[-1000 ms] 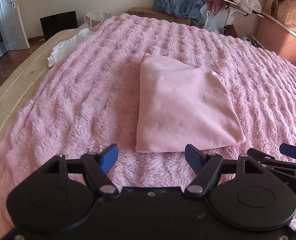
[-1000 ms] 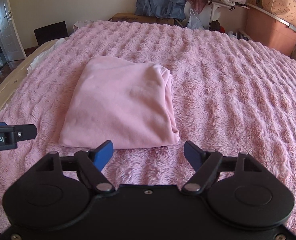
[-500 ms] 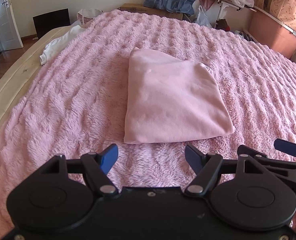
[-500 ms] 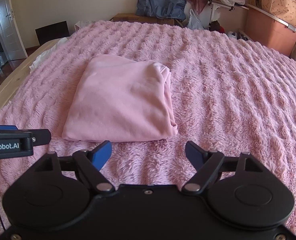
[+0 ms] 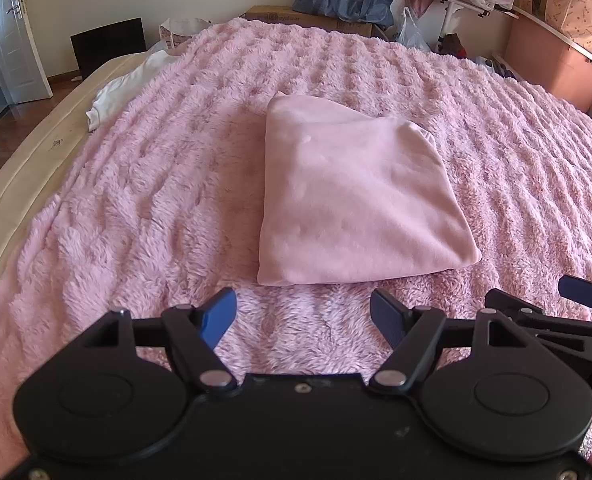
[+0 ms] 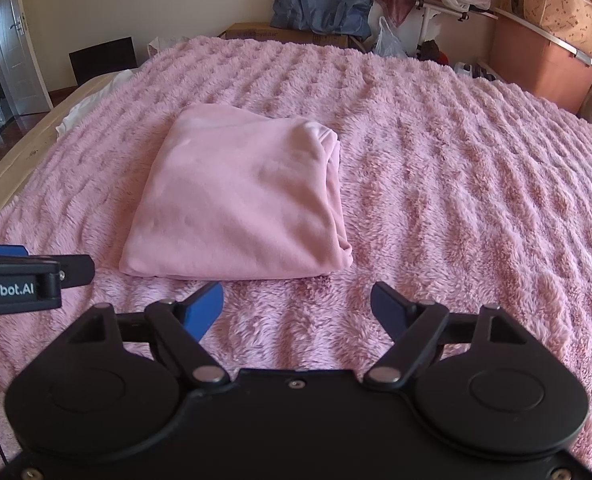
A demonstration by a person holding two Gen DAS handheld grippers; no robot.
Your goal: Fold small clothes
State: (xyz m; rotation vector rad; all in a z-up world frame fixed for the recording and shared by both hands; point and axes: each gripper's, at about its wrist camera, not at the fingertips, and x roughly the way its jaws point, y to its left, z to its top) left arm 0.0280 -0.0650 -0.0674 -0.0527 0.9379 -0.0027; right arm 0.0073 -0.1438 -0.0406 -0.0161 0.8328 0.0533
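Garment (image 5: pixel 359 204) folded flat on bed (image 5: pixel 156 184), at 12 o'clock; both tongs (image 5: pixel 303 316) (image 6: pixel 296 308) spread, empty, apparently released.

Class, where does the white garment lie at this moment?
In the left wrist view the white garment lies at the far left edge of the bed, half on the fluffy pink blanket and half on the bare mattress, well left of the folded pink garment.

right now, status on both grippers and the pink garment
Left gripper open, empty. Right gripper open, empty. Pink garment folded, lying on the fuzzy blanket just ahead of both. Nothing between grippers and garment.
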